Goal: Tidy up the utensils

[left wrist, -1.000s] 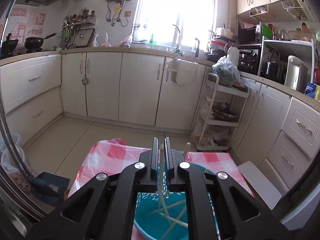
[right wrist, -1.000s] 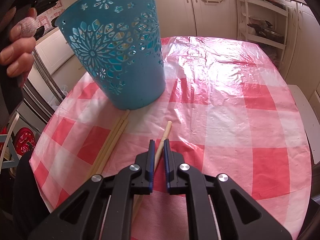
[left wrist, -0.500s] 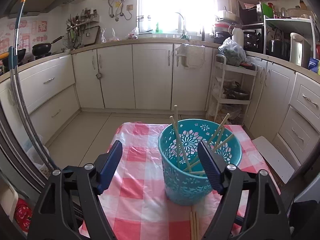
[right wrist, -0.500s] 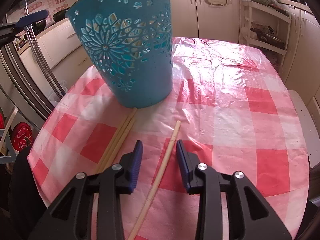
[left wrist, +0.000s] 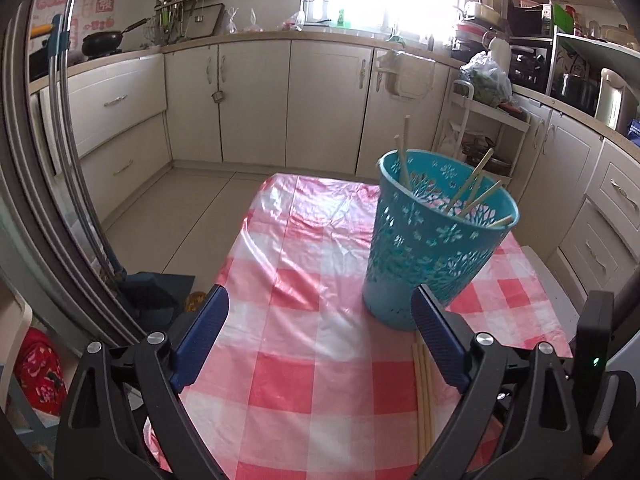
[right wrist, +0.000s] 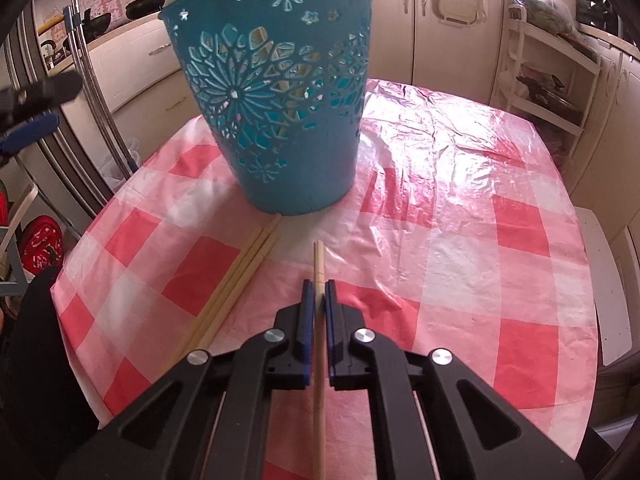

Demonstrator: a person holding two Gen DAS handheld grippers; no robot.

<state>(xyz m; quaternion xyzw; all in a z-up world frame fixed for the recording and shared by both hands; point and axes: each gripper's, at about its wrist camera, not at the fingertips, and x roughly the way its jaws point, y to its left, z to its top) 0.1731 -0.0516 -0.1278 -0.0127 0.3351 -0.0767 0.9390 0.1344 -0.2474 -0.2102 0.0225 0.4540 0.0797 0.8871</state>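
A teal perforated basket [left wrist: 436, 240] stands on the red-and-white checked tablecloth [left wrist: 320, 280] and holds several wooden chopsticks [left wrist: 472, 188]. It also shows in the right wrist view [right wrist: 288, 92]. My left gripper [left wrist: 320, 320] is open and empty, to the left of and nearer than the basket. My right gripper [right wrist: 316, 292] is shut on a single chopstick [right wrist: 319, 264] lying in front of the basket. More chopsticks [right wrist: 236, 276] lie side by side on the cloth to its left, also seen in the left wrist view [left wrist: 422, 384].
The table [right wrist: 520, 240] is small, with its edges close on all sides. Kitchen cabinets [left wrist: 256, 96] line the room behind. A white shelf cart [left wrist: 480, 136] stands at the right. A metal pole [left wrist: 72, 152] rises at the left.
My left gripper let go of a chopstick into the basket, opened wide and drew back to the left. My right gripper opened, then shut again on the single chopstick.
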